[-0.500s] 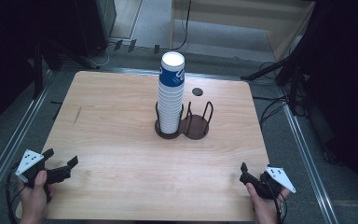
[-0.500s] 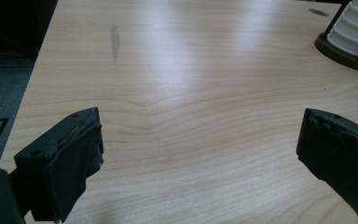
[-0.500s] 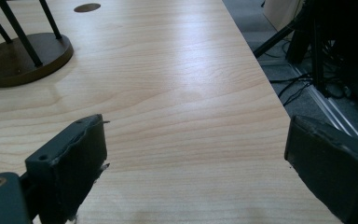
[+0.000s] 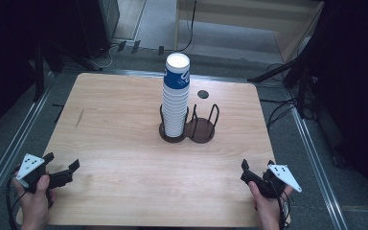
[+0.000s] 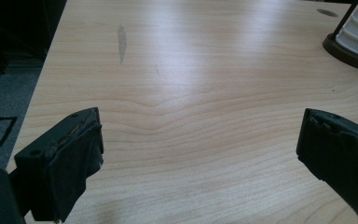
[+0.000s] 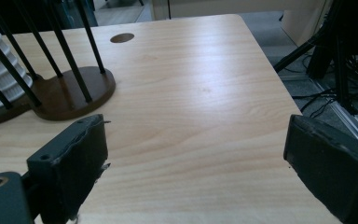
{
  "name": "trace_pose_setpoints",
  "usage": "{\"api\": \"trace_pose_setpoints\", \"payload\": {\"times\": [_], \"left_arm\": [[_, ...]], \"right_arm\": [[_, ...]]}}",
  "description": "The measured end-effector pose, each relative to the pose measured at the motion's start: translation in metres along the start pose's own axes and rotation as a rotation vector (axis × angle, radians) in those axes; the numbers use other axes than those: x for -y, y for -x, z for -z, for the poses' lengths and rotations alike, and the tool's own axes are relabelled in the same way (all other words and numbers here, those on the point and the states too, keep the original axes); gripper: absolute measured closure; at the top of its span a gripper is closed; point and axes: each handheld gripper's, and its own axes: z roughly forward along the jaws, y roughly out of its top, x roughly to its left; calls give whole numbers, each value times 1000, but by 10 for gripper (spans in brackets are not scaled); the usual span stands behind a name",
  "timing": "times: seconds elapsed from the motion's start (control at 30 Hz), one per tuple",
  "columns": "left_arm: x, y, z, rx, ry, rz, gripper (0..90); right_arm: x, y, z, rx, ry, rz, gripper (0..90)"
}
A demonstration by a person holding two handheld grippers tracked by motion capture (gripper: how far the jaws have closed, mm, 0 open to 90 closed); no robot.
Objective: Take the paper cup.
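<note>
Cup stack upright in left ring of wire holder, mid-desk, untouched; right ring empty. Left gripper and right gripper at near corners, well apart from stack, jaws spread, holding nothing. Work apparently not yet begun.

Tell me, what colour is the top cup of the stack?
Blue, white inside, on the top cup; the high view shows it best.

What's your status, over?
Left claw open, empty, near table edge. Right claw open, empty. Cup stack upright in holder, untouched. Table between is bare.
</note>
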Motion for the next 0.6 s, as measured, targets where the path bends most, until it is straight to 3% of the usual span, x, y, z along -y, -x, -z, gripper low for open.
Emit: {"api": "trace_pose_setpoints", "payload": {"times": [0.3, 0.37, 0.6], "left_arm": [[-1, 3, -2, -14, -18, -17, 14], [-1, 2, -2, -18, -24, -11, 14], [-2, 1, -4, -9, -41, 3, 14]], "right_arm": [[-28, -26, -6, -27, -3, -1, 67], [-37, -39, -11, -40, -8, 14, 68], [-54, -62, -18, -86, 6, 28, 69]]}}
